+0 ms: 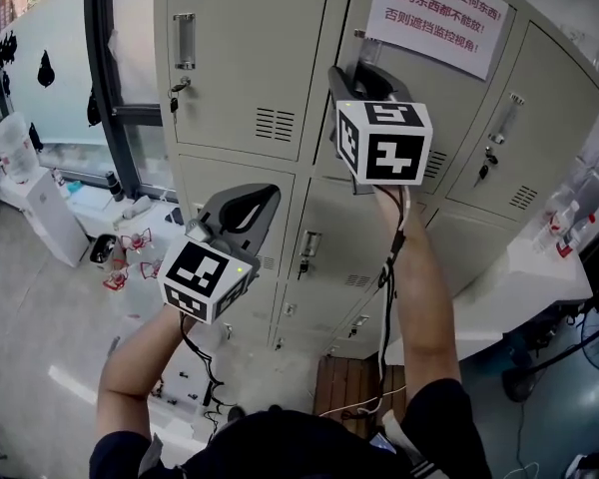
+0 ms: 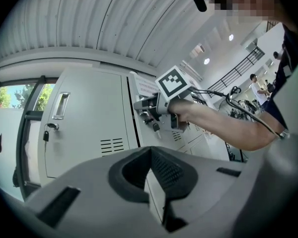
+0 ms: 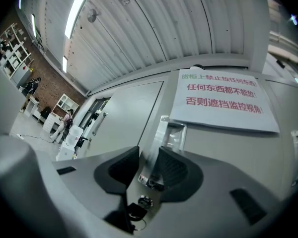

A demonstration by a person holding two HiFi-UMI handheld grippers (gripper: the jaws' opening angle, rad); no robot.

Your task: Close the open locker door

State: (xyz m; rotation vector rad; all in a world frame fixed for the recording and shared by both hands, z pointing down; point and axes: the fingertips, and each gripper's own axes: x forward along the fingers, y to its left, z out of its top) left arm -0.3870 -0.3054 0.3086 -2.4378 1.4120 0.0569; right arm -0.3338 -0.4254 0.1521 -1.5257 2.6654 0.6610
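Observation:
The grey locker door (image 1: pixel 454 103) with a white paper notice (image 1: pixel 434 13) sits in the top row; I cannot tell whether it stands ajar. My right gripper (image 1: pixel 362 73) is up at that door's left edge. In the right gripper view it (image 3: pixel 148 165) is shut on the door's clear pull handle (image 3: pixel 170 135), and the key in its lock (image 3: pixel 140 208) hangs just below. My left gripper (image 1: pixel 252 203) floats lower, in front of the middle row. Its jaws (image 2: pixel 150 155) meet at the tips with nothing between them and point at the neighbouring door (image 2: pixel 84 128).
More locker doors with handles and keys (image 1: pixel 184 43) fill the cabinet. A window and water dispensers (image 1: pixel 50 218) are at the left. A white table (image 1: pixel 519 282) with bottles (image 1: pixel 569 230) stands at the right. People stand far off in the room behind.

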